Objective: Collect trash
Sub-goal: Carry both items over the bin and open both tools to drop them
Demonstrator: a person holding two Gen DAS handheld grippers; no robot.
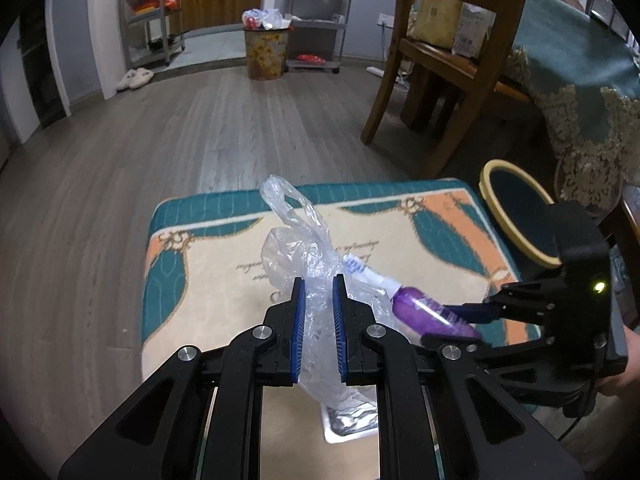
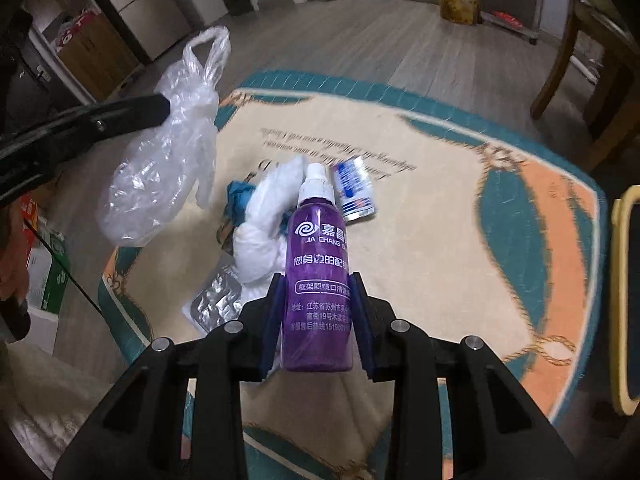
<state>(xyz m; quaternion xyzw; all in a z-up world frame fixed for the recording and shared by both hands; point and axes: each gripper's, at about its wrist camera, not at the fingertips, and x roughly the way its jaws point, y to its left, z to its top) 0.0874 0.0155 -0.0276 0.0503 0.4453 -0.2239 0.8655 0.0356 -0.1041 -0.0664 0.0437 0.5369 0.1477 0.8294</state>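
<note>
My left gripper point(image 1: 319, 292) is shut on a clear plastic bag point(image 1: 304, 248) and holds it up above the rug; the bag also shows in the right wrist view point(image 2: 168, 152), hanging from the left fingers point(image 2: 132, 110). My right gripper point(image 2: 316, 292) is shut on a purple spray bottle point(image 2: 318, 280) with a white nozzle, held over the rug; it also shows in the left wrist view point(image 1: 424, 312), next to the bag. On the rug lie white crumpled tissue point(image 2: 268, 224), a blue-white wrapper point(image 2: 354, 192), a silver foil pack point(image 2: 218, 304) and a teal scrap point(image 2: 240, 196).
A patterned teal, cream and orange rug point(image 1: 224, 280) lies on wood flooring. A dark bin with a yellow rim point(image 1: 516, 212) stands at the rug's right. A wooden chair point(image 1: 448, 60) and clothed table point(image 1: 580, 64) are behind it. A full waste basket point(image 1: 266, 52) stands far back.
</note>
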